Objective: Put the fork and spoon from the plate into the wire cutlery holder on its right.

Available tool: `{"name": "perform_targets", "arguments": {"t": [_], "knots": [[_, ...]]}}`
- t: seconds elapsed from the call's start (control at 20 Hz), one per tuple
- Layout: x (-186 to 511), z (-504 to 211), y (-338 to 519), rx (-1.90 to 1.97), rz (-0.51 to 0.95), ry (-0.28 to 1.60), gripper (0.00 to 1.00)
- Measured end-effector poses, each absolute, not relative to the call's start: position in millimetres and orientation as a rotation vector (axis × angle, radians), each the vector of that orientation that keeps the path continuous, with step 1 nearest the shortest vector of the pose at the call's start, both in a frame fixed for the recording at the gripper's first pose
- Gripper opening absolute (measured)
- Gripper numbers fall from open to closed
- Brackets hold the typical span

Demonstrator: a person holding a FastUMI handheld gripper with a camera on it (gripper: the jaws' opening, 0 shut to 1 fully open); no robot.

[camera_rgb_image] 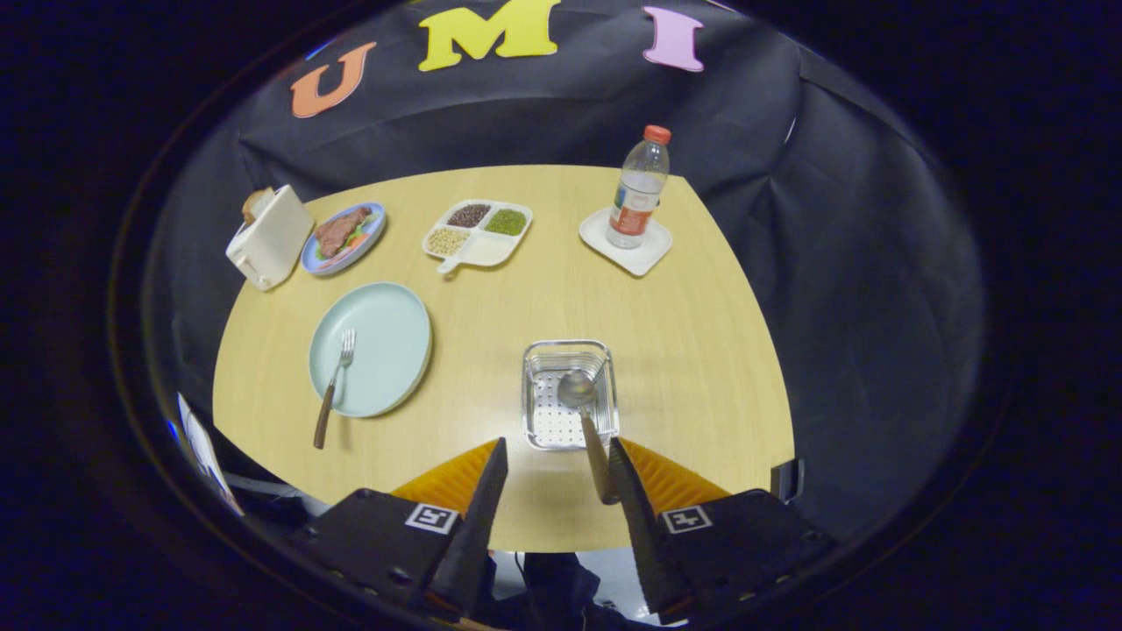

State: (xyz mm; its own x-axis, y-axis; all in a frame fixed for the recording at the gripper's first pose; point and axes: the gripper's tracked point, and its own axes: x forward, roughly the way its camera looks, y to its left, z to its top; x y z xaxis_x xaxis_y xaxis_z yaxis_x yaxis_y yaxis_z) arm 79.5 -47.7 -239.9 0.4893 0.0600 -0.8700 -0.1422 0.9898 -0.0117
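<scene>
Spoon (583, 412) bowl-first in holder (568, 394); fingers (640, 491) apart.

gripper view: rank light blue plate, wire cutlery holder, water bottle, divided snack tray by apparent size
1. light blue plate, clearly largest.
2. wire cutlery holder, nearest the open claw, so fisheye nearness inflates it.
3-4. divided snack tray and water bottle look alike; both sit farther back, so no ranking between them.
</scene>
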Motion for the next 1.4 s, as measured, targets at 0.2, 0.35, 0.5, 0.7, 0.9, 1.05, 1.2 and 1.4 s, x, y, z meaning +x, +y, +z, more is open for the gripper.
{"name": "perform_targets", "arguments": {"t": [0.2,0.35,0.5,0.7,0.9,1.05,1.2,1.4], "knots": [[73,-223,-22,-0.106,0.127,1.024,0.85],[67,-217,0,-0.116,0.14,1.017,0.9],[59,-214,25,-0.127,0.159,1.016,0.91],[51,-217,62,-0.137,0.197,1.02,0.91],[45,-231,99,-0.144,0.229,1.023,0.92],[40,-244,121,-0.144,0.248,1.033,0.91],[39,-254,139,-0.149,0.258,1.036,0.92],[36,-270,156,-0.163,0.264,1.054,0.91]]}}
